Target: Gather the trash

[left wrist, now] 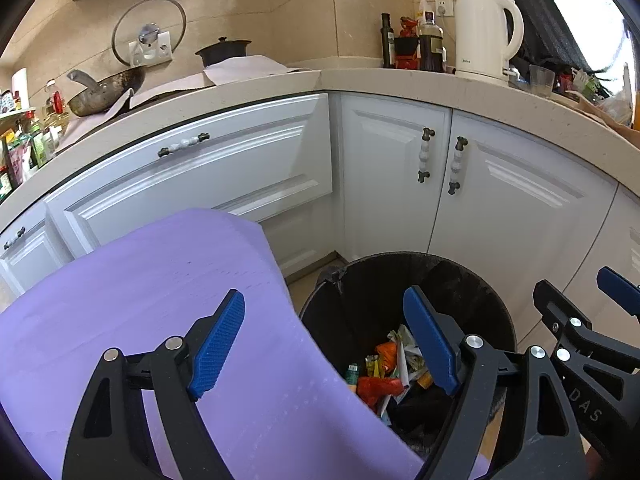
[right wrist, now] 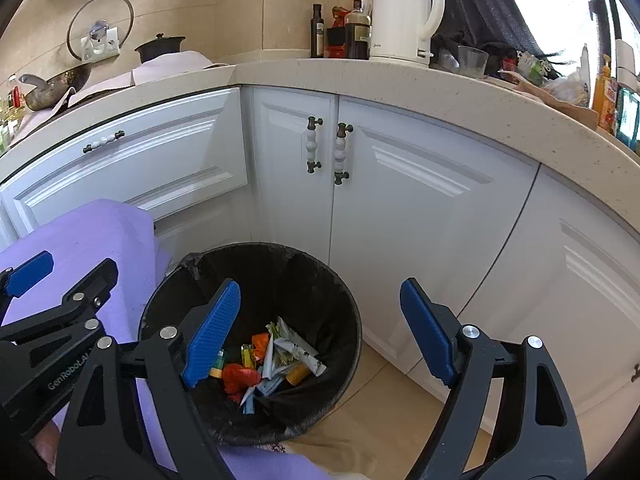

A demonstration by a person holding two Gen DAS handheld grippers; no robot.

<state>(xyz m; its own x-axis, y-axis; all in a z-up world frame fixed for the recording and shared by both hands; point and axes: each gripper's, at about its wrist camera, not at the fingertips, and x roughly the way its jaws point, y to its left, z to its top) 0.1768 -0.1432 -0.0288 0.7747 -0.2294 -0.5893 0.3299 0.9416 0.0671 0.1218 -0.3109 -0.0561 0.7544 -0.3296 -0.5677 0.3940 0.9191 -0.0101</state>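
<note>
Both claws hang over the black-lined trash bin [right wrist: 256, 344], which stands on the floor in the corner of the white cabinets [right wrist: 400, 216]. The right gripper [right wrist: 320, 328] has its blue pads spread wide with nothing between them; the heap of wrappers [right wrist: 272, 364] in the bin's bottom lies below, at about 7 o'clock of the gap's middle. The left gripper [left wrist: 324, 344] is likewise spread and empty, with the trash at 5 o'clock of its gap and a lilac cloth [left wrist: 160, 300] under its left pad. One bin, two grippers. On the counter at 12 o'clock stands one white kettle [right wrist: 404, 16].
</note>
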